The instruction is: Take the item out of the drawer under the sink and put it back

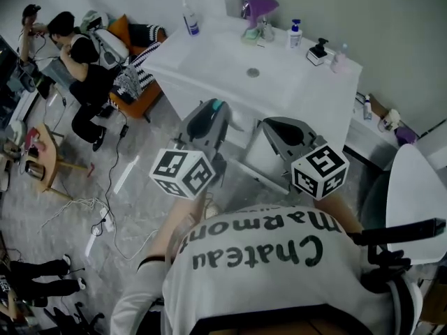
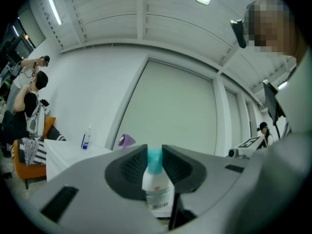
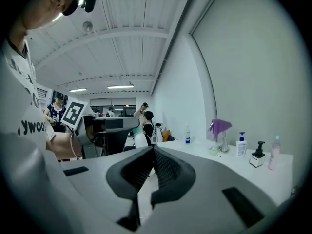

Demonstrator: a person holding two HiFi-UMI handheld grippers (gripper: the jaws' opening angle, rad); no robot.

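A purple cloth hangs by the wall, with a pump bottle, a black dispenser and a pink bottle lined up to its right and a blue-labelled bottle well to its left. A person sits by an orange chair; cables trail across the floor.

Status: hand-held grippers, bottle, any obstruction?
Left hand-held gripper shut on teal-capped bottle. Right hand-held gripper shut, empty. Both in front of sink cabinet; nothing visibly blocking.
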